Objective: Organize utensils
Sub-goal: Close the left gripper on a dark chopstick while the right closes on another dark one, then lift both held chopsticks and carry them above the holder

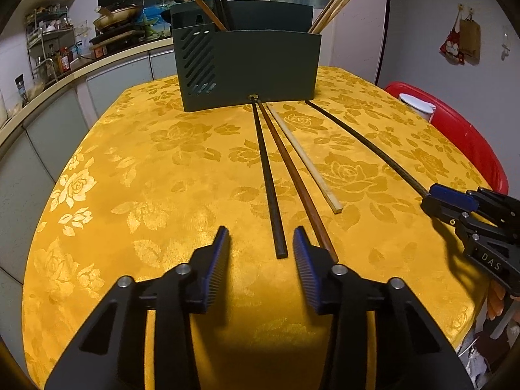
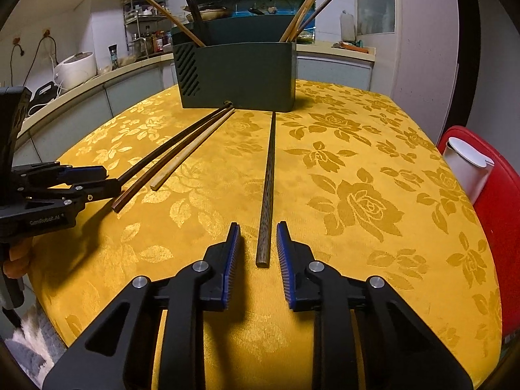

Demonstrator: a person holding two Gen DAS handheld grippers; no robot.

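Left gripper point(image 1: 260, 243): my pads straddle the black chopstick point(image 1: 268, 175), not pressing.
Right gripper point(image 2: 258, 239): open astride the dark chopstick point(image 2: 268, 178).
Holder point(image 1: 250, 68): table's far edge.

Taking the green holder point(image 1: 250, 68) as our mark, we hold both grippers on the near side of it, pointing toward it and tilted down. Our left gripper point(image 1: 260, 243) has its blue pads point(image 1: 217, 260) parted, with a dark chopstick's point(image 1: 269, 182) near end lying in the gap, touched by neither pad. Our right gripper point(image 2: 258, 243), to the right of the left one, keeps a narrower gap around the end of another dark chopstick point(image 2: 268, 188), its pads clear of it.
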